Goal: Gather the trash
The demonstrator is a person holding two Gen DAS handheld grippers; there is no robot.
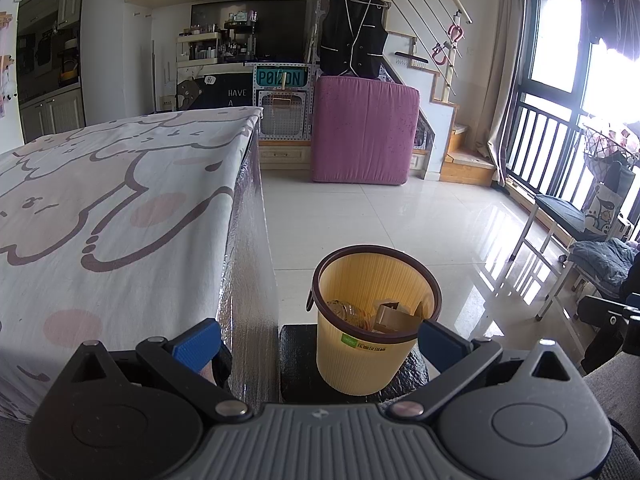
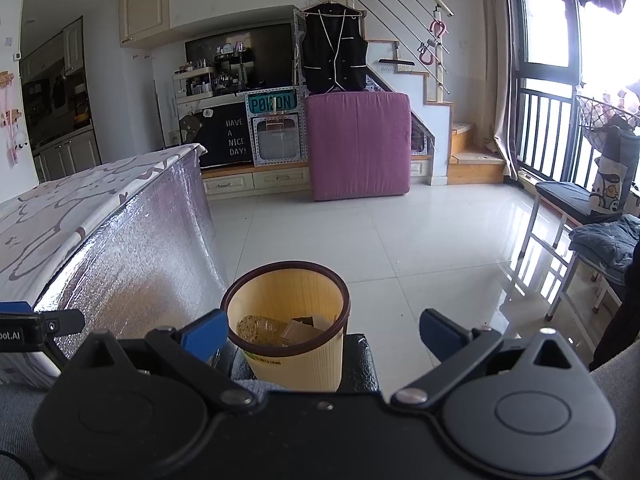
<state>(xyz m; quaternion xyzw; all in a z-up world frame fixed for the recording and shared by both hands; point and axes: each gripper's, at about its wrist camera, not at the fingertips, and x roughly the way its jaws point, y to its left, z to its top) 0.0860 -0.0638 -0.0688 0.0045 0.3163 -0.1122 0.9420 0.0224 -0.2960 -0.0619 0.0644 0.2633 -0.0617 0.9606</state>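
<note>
Yellow ribbed trash bin (image 1: 376, 320) with dark brown rim, standing upright on a black block (image 1: 296, 364) just beside the foil-wrapped side of the table (image 1: 120, 200), near its front right corner. Inside the bin: a clear crumpled plastic piece (image 1: 346, 314) toward the left wall, pieces of brown cardboard (image 1: 394, 316) toward the right, both lying low, well beneath the rim. Green label on the bin's front wall. Cartoon-print cloth spread over the tabletop, reaching the right edge.

Left gripper (image 1: 318, 338) spread wide, blue fingertips (image 1: 196, 346) apart, nothing between them but the bin farther ahead. Right gripper (image 2: 320, 334) likewise spread, holding nothing, its left fingertip (image 2: 204, 336) overlapping the bin (image 2: 288, 320) rim in view; contact impossible to judge.

Beyond: glossy tiled floor (image 2: 400, 240), pink upright mattress (image 2: 360, 144).
</note>
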